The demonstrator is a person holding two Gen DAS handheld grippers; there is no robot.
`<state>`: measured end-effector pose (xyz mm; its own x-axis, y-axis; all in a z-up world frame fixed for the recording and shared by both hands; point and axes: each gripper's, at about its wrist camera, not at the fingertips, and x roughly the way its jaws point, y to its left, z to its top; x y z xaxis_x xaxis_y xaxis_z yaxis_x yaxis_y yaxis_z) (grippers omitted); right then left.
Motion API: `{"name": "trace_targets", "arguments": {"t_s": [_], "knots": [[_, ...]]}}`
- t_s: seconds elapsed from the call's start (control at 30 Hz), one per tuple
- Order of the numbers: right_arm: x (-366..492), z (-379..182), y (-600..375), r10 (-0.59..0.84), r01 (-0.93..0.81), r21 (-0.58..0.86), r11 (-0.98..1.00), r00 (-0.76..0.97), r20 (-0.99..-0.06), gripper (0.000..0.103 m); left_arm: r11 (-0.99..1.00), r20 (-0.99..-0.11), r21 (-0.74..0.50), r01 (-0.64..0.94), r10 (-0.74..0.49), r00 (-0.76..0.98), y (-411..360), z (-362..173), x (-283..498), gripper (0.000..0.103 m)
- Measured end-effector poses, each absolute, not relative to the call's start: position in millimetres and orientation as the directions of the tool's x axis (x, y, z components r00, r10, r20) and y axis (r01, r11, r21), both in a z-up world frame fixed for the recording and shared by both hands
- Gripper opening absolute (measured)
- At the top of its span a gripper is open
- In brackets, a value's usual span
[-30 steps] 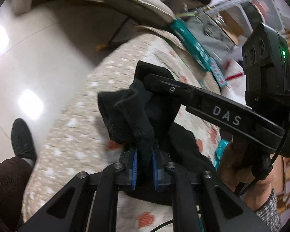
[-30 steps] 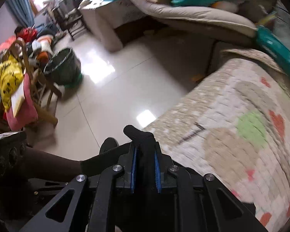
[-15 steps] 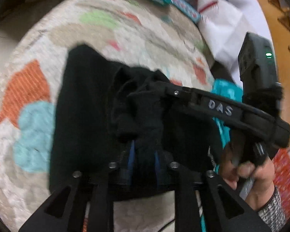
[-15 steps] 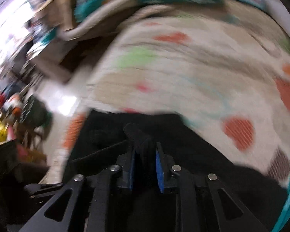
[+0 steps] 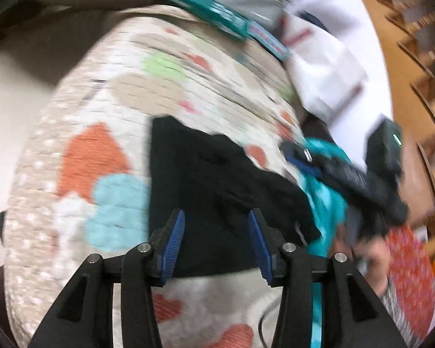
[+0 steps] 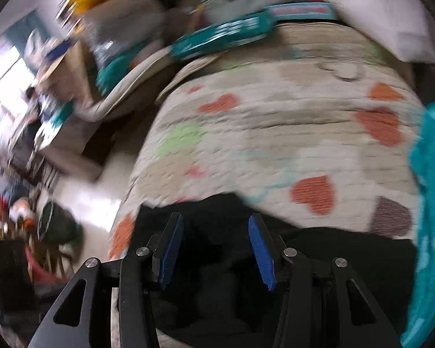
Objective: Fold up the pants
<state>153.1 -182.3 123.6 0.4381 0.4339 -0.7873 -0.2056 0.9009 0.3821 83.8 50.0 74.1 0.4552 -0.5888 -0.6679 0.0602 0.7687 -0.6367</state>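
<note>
The black pants lie folded flat on a cream quilt with coloured hearts. My left gripper is open and empty just above the pants' near edge. My right gripper is open and empty over the pants, which fill the bottom of the right wrist view. The right gripper's black body shows at the right of the left wrist view, beside the pants, held in a hand. Both views are blurred.
A turquoise cloth lies right of the pants and also shows in the right wrist view. A white bag and teal boxes sit at the quilt's far edge. Tiled floor and clutter lie to the left.
Both grippers were shut on the black pants; now both have opened and let go. The pants lie flat on the quilt, and the right gripper has moved off to the right.
</note>
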Motion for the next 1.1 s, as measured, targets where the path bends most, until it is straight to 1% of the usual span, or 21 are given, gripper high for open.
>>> {"name": "trace_targets", "arguments": {"t_s": [0.03,0.1,0.17,0.23,0.27,0.3,0.43,0.5,0.53,0.57,0.63,0.67,0.7,0.77,0.8,0.83,0.87,0.9,0.93,1.07,1.1], "knots": [[150.8,121.1,-165.2,0.412,-0.231,0.343,0.910,0.428,-0.804,0.054,0.780,-0.676,-0.625,0.038,-0.565,0.473,57.2,71.6,86.4,0.045],[144.4,115.0,-139.6,0.365,-0.270,0.269,0.925,0.428,-0.827,0.062,0.800,-0.692,-0.599,0.010,-0.525,0.496,64.6,68.4,91.6,0.045],[138.9,106.8,-122.4,0.331,-0.292,0.219,0.931,0.421,-0.845,0.064,0.804,-0.704,-0.594,-0.028,-0.503,0.501,71.9,62.7,97.5,0.045],[133.1,95.0,-107.4,0.235,-0.303,0.110,0.947,0.413,-0.880,0.063,0.795,-0.710,-0.603,-0.058,-0.502,0.494,73.1,56.9,106.6,0.045],[131.0,88.7,-109.2,0.155,-0.274,0.037,0.961,0.424,-0.892,0.062,0.794,-0.710,-0.605,-0.062,-0.502,0.494,74.2,56.2,110.8,0.045],[130.8,85.3,-115.9,0.126,-0.246,0.019,0.969,0.427,-0.895,0.062,0.794,-0.710,-0.605,-0.060,-0.503,0.494,70.1,55.0,116.8,0.045],[138.8,66.9,-192.0,-0.044,0.023,-0.038,0.999,0.365,-0.930,0.062,0.794,-0.701,-0.607,-0.025,-0.521,0.487,55.8,54.8,124.6,0.045],[136.2,60.6,-223.9,-0.124,0.110,-0.094,0.989,0.314,-0.941,0.062,0.783,-0.693,-0.622,-0.015,-0.541,0.477,52.4,50.0,121.0,0.045],[133.8,62.5,-235.0,-0.135,0.135,-0.097,0.986,0.308,-0.942,0.062,0.780,-0.695,-0.625,-0.017,-0.546,0.468,52.5,46.8,117.1,0.045],[133.0,66.6,-242.0,-0.118,0.146,-0.074,0.987,0.317,-0.941,0.062,0.776,-0.699,-0.630,-0.025,-0.553,0.454,52.0,40.9,115.1,0.045],[137.0,83.3,-243.9,-0.018,0.124,0.031,0.992,0.374,-0.927,0.063,0.763,-0.706,-0.644,-0.053,-0.567,0.425,52.6,26.9,111.6,0.045],[142.6,94.4,-235.9,0.060,0.072,0.097,0.993,0.404,-0.913,0.064,0.758,-0.707,-0.649,-0.062,-0.571,0.417,53.3,22.1,109.2,0.045],[150.0,104.2,-223.3,0.158,-0.011,0.168,0.986,0.418,-0.895,0.064,0.755,-0.710,-0.652,-0.069,-0.575,0.407,53.0,17.0,105.7,0.045],[164.4,117.1,-191.3,0.329,-0.185,0.277,0.943,0.384,-0.863,0.066,0.754,-0.712,-0.654,-0.064,-0.585,0.388,49.6,8.0,98.7,0.045],[173.6,120.0,-171.8,0.390,-0.265,0.310,0.913,0.343,-0.854,0.069,0.752,-0.709,-0.657,-0.055,-0.592,0.384,47.4,5.9,95.7,0.045],[182.3,120.2,-150.6,0.424,-0.335,0.323,0.885,0.296,-0.856,0.069,0.754,-0.708,-0.655,-0.041,-0.594,0.383,43.8,5.3,92.8,0.043],[188.6,118.9,-131.6,0.428,-0.384,0.313,0.869,0.263,-0.865,0.069,0.762,-0.711,-0.647,-0.023,-0.592,0.380,39.9,6.1,90.5,0.040],[195.3,114.7,-111.7,0.411,-0.429,0.285,0.857,0.236,-0.881,0.069,0.771,-0.717,-0.637,-0.005,-0.590,0.371,35.3,6.5,88.6,0.032],[200.8,109.3,-93.0,0.389,-0.466,0.257,0.847,0.212,-0.897,0.069,0.782,-0.725,-0.623,0.007,-0.580,0.370,31.4,6.9,86.5,0.030],[214.1,76.7,-39.5,0.305,-0.556,0.179,0.811,0.141,-0.942,0.069,0.793,-0.728,-0.609,0.017,-0.567,0.385,28.2,6.3,83.8,0.030],[217.5,68.2,-32.7,0.288,-0.570,0.169,0.804,0.124,-0.950,0.062,0.788,-0.723,-0.616,0.015,-0.573,0.385,29.2,5.3,83.4,0.030]]}}
